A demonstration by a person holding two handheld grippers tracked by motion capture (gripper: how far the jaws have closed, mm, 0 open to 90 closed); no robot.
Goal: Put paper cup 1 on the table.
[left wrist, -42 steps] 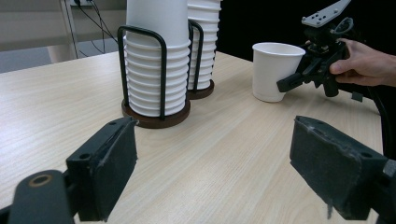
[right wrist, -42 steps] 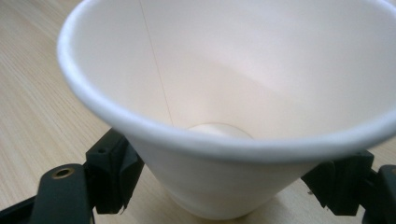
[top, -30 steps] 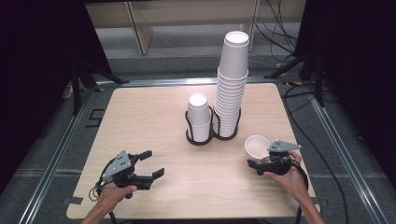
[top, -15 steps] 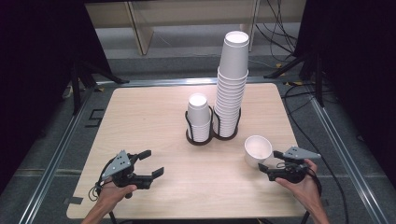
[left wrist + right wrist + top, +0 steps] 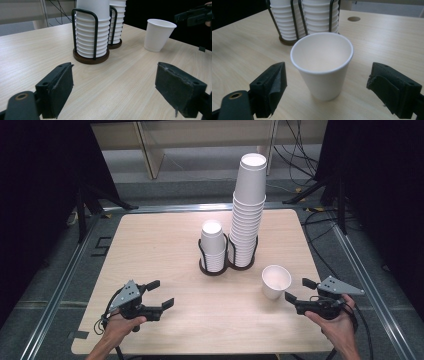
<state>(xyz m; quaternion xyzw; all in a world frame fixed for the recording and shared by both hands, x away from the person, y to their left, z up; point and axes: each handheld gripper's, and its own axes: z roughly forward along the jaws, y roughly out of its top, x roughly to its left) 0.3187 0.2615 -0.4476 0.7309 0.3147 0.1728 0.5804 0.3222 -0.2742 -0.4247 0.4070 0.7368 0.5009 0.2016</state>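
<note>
A single white paper cup [image 5: 276, 281] stands upright and open-mouthed on the wooden table [image 5: 165, 240], toward its right front part. The right gripper [image 5: 301, 290] is just beside it on the side nearer the person, its jaws spread wide and empty; in the right gripper view the cup [image 5: 322, 65] sits ahead of the jaws and clear of both pads, touching neither.

Behind the cup, near the middle of the table, a black wire cup holder [image 5: 220, 265] with two round bases carries two stacks of nested cups. The short stack [image 5: 213, 245] fills the left ring and the tall stack [image 5: 248, 210] fills the right ring, rising well above the wire. The single cup is near the holder but apart from it, with bare table between them.

The left gripper [image 5: 161, 294] is held at the left front of the table, well apart from the cup, jaws parted and holding nothing. In the left gripper view the holder [image 5: 91, 53] stands between its jaws and the far edge. Beyond the table, cables [image 5: 295, 140] and what seems to be a pale shelf frame [image 5: 150, 150] lie on the floor.
</note>
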